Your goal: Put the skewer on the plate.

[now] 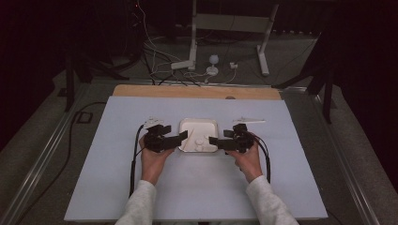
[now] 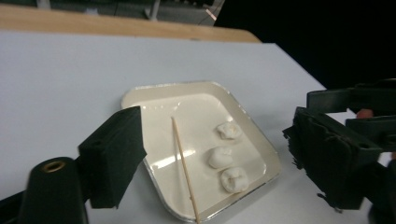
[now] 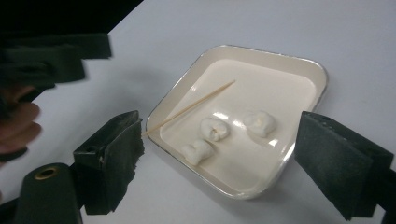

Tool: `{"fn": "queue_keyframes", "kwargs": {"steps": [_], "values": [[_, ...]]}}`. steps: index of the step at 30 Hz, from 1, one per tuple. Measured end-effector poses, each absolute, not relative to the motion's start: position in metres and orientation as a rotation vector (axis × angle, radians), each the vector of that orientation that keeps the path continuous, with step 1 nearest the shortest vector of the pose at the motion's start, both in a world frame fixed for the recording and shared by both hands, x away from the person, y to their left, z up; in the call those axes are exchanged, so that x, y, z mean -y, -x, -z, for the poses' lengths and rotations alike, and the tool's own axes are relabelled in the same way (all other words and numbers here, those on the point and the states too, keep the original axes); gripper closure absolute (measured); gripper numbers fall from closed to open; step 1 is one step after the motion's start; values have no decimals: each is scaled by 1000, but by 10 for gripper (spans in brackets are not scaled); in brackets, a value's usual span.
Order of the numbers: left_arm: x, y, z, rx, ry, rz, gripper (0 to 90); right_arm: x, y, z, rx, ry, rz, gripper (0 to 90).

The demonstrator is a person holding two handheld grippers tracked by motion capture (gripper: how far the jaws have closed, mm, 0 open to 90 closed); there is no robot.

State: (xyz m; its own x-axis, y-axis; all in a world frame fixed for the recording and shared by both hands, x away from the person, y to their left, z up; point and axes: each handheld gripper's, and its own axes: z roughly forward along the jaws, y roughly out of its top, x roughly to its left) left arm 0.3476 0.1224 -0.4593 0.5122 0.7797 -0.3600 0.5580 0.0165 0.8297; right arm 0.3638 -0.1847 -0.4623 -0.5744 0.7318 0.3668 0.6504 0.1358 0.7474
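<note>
A square white tray [image 1: 186, 123] [image 2: 140, 92] [image 3: 261, 50] lies mid-table on the pale blue tabletop. Three small white lumps [image 2: 219, 157] [image 3: 214, 129] sit in a row inside it. A thin wooden stick [image 2: 184, 170] [image 3: 191, 108] lies across the tray with one end over the rim. My left gripper [image 1: 176, 134] [image 2: 215, 120] is at the tray's left side, open, with nothing between its pads. On the tray's right side my right gripper [image 1: 218, 138] [image 3: 222, 120] is open too and holds nothing. Both grippers point inward at the tray.
Two small white items lie beyond the grippers, one at the left [image 1: 153, 121] and a long one at the right [image 1: 248, 120]. A wooden strip [image 1: 197, 92] runs along the table's far edge. Beyond it, cables and a white stand [image 1: 192, 56] are on the floor.
</note>
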Motion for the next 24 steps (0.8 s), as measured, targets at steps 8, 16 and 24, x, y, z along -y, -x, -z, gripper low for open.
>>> {"fn": "queue_keyframes", "kwargs": {"steps": [8,16,24], "values": [[-145,-327,449,-1085,-1644,-319,80,201,-356,463,-2268,-1390,-1415,114],[-163,-312,448,-1033,-1646,-385,15,218,-343,457,-2233,-1330,-1377,95],[-182,-297,445,-1018,-1642,-453,6,239,-328,455,-2219,-1304,-1359,34]]}}
